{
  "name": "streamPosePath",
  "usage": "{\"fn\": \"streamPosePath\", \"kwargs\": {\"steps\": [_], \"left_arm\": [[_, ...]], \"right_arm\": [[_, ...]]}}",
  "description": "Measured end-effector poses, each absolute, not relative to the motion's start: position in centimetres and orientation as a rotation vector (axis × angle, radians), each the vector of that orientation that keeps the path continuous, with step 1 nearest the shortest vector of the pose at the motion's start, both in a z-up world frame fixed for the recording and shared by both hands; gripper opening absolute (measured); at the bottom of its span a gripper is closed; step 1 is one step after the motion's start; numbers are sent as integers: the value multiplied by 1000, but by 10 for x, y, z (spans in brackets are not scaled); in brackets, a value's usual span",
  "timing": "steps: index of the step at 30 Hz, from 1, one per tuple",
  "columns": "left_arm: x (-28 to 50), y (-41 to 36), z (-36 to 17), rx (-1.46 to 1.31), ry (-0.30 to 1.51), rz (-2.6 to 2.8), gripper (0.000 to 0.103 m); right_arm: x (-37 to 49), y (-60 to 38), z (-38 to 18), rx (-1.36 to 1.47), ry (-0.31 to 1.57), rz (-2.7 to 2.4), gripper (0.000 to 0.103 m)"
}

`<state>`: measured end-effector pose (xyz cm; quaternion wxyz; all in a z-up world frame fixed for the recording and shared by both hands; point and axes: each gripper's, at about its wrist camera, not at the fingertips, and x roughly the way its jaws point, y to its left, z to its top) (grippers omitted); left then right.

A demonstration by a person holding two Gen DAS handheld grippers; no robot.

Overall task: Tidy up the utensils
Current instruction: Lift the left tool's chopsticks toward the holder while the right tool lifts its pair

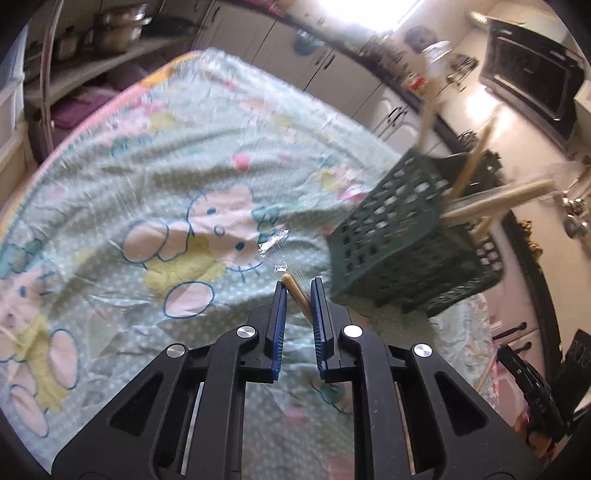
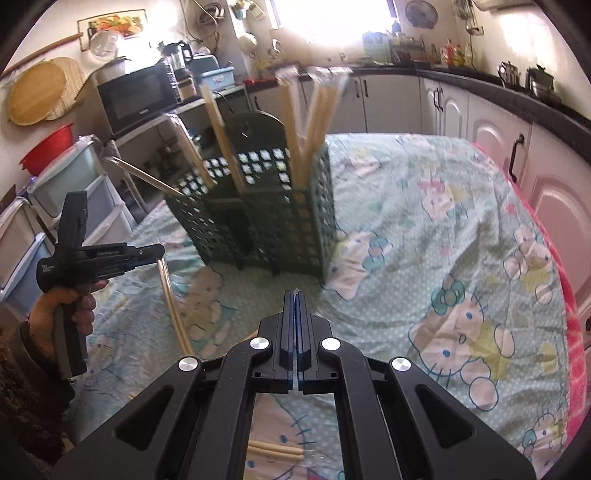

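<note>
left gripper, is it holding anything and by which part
Yes: the left gripper is shut on a wooden chopstick, gripping it near its upper end, which pokes out above the fingers; the rest hangs down toward the tablecloth.

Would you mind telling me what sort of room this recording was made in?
Most likely a home kitchen: a microwave stands on a shelf, white cabinets run under a dark counter, and metal pots are stacked on shelving. A cartoon-print cloth covers the table.

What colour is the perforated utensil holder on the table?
Dark green; the utensil holder shows best in the right wrist view.
</note>
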<state>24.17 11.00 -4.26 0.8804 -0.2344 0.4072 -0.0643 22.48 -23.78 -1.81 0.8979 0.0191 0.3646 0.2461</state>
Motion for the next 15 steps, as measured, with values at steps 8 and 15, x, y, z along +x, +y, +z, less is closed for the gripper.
{"fn": "streamPosePath", "kwargs": {"steps": [8,15], "left_arm": [[200,95,7,-423,717,-215,6],[175,68,40,-347,635,-295,4]], "right_arm": [[208,-222,12,23,688,568,1],[192,-210,34,8,635,615,1]]}}
